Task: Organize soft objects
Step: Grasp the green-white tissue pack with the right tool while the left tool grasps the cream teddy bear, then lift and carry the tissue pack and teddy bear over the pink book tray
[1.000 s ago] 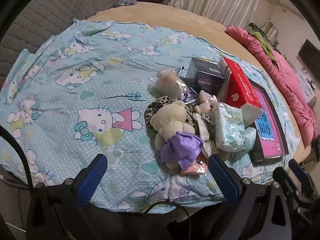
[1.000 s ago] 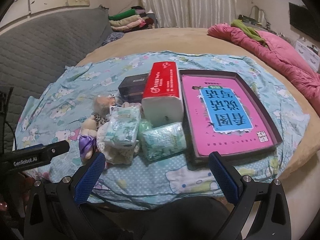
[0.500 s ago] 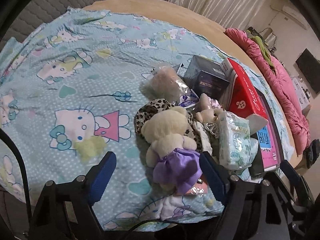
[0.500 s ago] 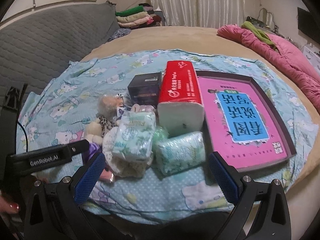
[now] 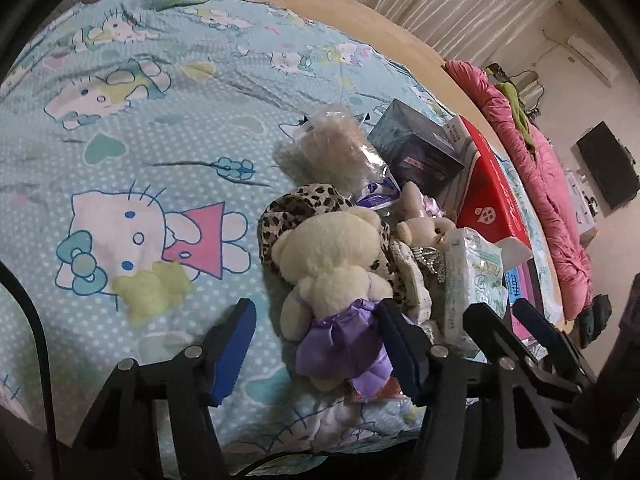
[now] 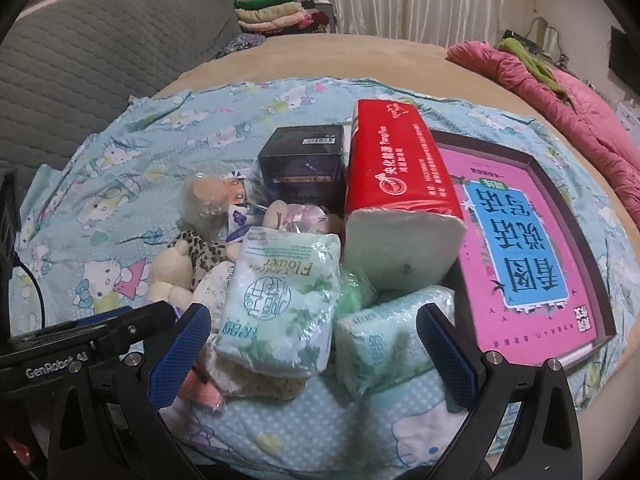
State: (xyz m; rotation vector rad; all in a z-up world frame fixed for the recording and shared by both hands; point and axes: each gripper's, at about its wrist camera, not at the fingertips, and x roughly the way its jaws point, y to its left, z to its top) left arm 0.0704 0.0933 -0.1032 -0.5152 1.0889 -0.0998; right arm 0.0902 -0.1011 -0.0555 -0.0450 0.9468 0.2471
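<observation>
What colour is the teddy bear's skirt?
Purple, shiny; the teddy bear itself is cream. The left wrist view shows it best.

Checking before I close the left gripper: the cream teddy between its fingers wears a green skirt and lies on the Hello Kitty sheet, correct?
Not quite: the skirt is purple, not green, as the left wrist view shows. The cream teddy lies on the Hello Kitty sheet, its lower half between the fingers of the left gripper, whose jaws are closing.

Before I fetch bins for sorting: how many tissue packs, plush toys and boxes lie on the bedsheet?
Tissue packs: 3 – red pack, tall green pack, low green pack
Plush toys: 3 – cream teddy, small cream plush, bagged beige plush
Boxes: 2 – dark box, pink book box
Total: 8
</observation>
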